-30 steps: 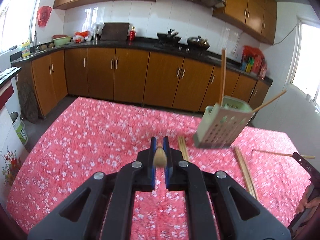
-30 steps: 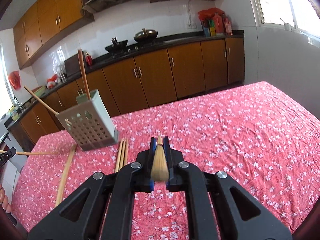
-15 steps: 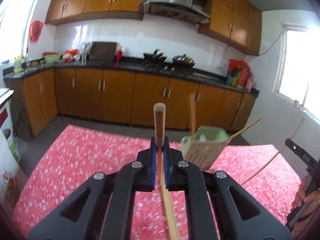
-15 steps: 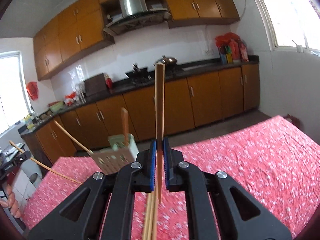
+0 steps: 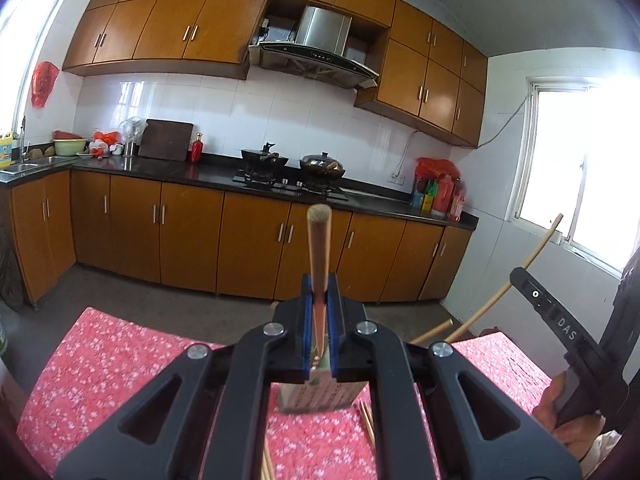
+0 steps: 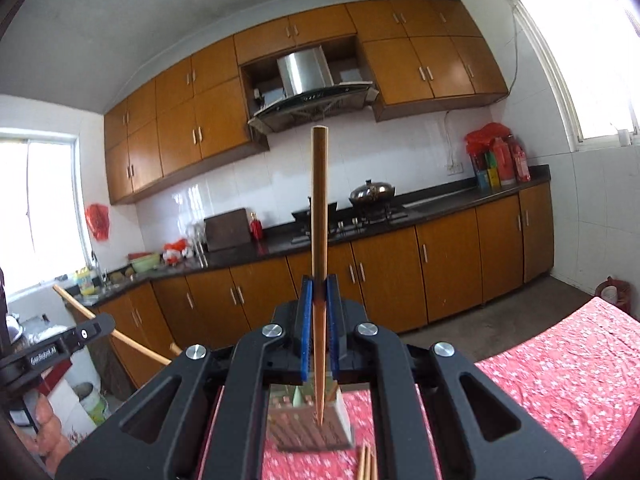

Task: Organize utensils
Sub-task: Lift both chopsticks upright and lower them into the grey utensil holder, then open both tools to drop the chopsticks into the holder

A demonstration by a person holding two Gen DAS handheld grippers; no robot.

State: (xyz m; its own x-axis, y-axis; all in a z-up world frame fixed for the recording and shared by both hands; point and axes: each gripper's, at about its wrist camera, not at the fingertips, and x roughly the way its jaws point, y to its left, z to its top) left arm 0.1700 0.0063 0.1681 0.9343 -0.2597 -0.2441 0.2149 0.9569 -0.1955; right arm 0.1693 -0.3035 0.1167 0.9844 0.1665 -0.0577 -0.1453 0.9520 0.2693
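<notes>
My left gripper (image 5: 319, 280) is shut on a wooden chopstick (image 5: 319, 240) that stands upright between the blue pads, blunt end up. My right gripper (image 6: 319, 282) is shut on a second chopstick (image 6: 320, 200), also upright, with its thin tip pointing down over the pale green perforated holder (image 6: 312, 428). In the left wrist view, the holder (image 5: 316, 396) shows low behind the jaws, on the red floral tablecloth (image 5: 100, 360). Each view catches the other tool at its side: the right gripper (image 5: 520, 276) and the left gripper (image 6: 100, 324), each with its stick.
Loose chopsticks (image 5: 368, 420) lie on the cloth beside the holder; they also show as chopsticks (image 6: 368, 460) in the right wrist view. A hand (image 5: 560, 404) grips the right tool. Brown kitchen cabinets and a dark counter (image 5: 240, 176) with a stove run behind the table.
Both grippers have risen off the cloth and tipped up toward level. Each chopstick has swung from pointing at the camera to standing upright, and the holder has dropped low behind the jaws.
</notes>
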